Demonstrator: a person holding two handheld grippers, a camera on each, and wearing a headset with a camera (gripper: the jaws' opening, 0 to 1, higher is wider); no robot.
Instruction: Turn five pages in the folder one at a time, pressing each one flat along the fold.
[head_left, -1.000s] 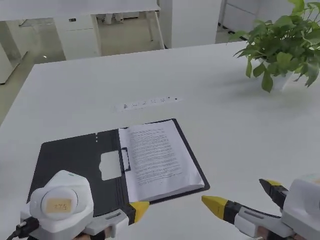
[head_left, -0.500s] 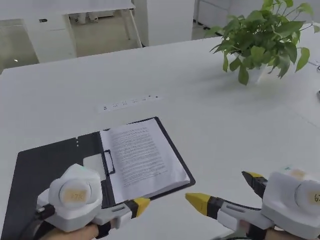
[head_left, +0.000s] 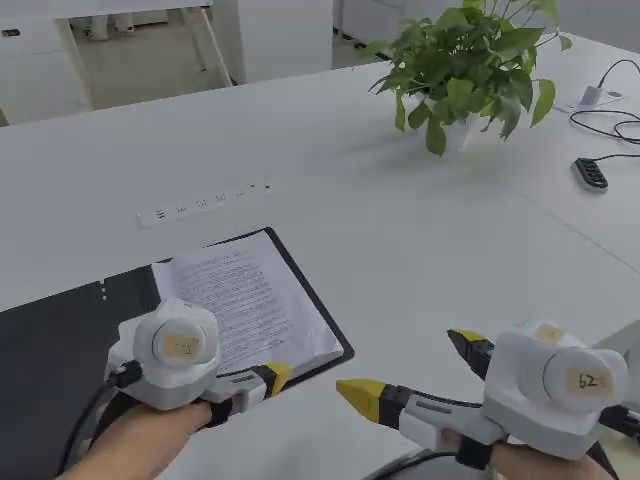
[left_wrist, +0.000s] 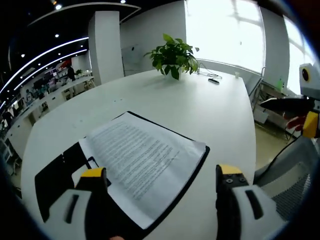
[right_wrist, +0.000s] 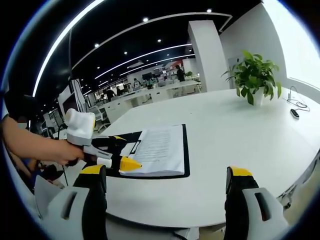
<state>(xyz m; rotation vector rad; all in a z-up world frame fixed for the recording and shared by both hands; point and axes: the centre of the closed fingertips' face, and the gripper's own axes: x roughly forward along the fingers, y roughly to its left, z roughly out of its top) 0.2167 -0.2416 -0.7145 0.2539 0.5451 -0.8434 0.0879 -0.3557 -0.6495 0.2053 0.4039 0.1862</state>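
— Where is the folder (head_left: 60, 335)?

— It lies open and flat on the white tabletop (head_left: 420, 240), at the near left. Its left half is bare black cover. A stack of printed pages (head_left: 240, 295) rests on its right half, with the top sheet lying smooth.

— And the left tool (left_wrist: 161, 173)?

— Its two yellow-tipped jaws are spread wide. In the left gripper view the near corner of the pages sits in the gap between them. From the head view one yellow tip is at the folder's near edge, just by the bottom of the pages. I cannot tell whether it touches the paper. A hand (head_left: 140, 445) holds the tool from below.

— The right tool (head_left: 412, 367)?

— Also wide apart and gripping nothing. It hangs above bare tabletop to the right of the folder, and its nearer tip points towards the folder's corner without touching it.

— Anything else on the tabletop?

— A leafy green plant (head_left: 460, 60) stands at the far right, well apart from the folder. A flush socket strip (head_left: 205, 200) sits beyond the folder's far edge.
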